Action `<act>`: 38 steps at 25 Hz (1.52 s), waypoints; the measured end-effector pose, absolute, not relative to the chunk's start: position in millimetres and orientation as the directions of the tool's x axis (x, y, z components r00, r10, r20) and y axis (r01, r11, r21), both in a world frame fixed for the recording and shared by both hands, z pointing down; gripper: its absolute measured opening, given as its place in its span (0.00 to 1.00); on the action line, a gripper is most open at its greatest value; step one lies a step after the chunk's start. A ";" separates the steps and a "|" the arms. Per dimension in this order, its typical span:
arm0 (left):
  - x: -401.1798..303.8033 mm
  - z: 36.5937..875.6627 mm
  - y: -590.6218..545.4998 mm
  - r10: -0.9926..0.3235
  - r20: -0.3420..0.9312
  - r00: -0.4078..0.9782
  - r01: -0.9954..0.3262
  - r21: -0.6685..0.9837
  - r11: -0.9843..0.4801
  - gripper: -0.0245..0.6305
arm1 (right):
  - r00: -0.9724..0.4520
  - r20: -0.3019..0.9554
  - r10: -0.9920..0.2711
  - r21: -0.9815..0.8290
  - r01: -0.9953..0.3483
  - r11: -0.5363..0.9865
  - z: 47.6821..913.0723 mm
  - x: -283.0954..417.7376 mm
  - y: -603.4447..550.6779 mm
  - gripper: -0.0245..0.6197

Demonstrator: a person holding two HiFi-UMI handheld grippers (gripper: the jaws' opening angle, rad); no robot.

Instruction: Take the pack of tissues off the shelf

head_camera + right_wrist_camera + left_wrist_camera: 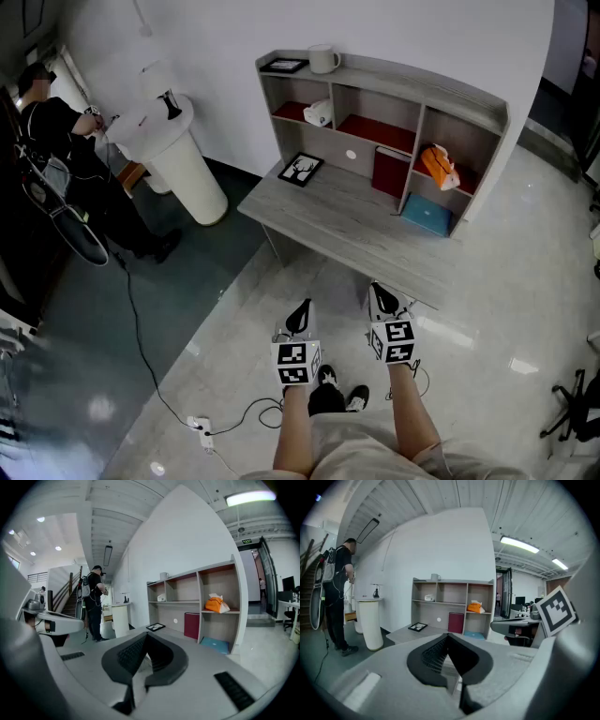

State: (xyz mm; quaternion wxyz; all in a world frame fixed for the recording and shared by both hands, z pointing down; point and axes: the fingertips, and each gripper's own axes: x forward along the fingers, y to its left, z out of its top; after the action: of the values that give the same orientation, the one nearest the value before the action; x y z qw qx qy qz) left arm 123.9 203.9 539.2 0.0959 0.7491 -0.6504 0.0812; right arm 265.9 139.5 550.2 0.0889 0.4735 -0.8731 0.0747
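**Open-plan office floor**

A grey desk (328, 225) with a shelf unit (469, 103) stands against a curved white partition (225, 84) on glossy pale flooring (525, 309). Strip lights (519, 544) run along a ribbed ceiling (440, 494). A doorway shows workstations with monitors (520, 603), and a swivel-chair base (574, 412) stands nearby.

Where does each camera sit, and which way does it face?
Head view: on the person's head, facing down at desk and shelf; forearms, shoes, left hand-held gripper, right hand-held gripper show.
Left gripper view: on the left hand-held gripper, along its shut jaws toward the shelf.
Right gripper view: on the right hand-held gripper, along its shut jaws toward the shelf.
Shared: all show the tissues.
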 end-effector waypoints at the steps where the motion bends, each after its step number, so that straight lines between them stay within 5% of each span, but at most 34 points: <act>1: 127.1 538.8 206.5 -0.959 0.247 0.142 -0.990 0.037 -0.137 0.05 | -0.539 0.223 -0.812 -0.047 -0.838 0.544 549.2 266.8 142.9 0.06; 20: 148.8 540.5 195.4 -0.960 0.239 0.147 -0.989 0.061 -0.137 0.05 | -0.575 0.205 -0.792 -0.067 -0.815 0.575 546.1 269.0 143.9 0.06; 38: 95.5 532.4 92.2 -0.950 0.239 0.200 -0.980 0.059 -0.192 0.05 | -0.527 0.200 -0.826 -0.070 -0.849 0.524 536.7 225.8 47.5 0.06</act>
State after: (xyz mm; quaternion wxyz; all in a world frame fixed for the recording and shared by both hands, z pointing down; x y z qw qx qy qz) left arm 95.5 92.2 532.4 0.0989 0.7683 -0.6280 0.0744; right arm 225.8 47.5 536.7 0.0709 0.4812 -0.8702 0.0792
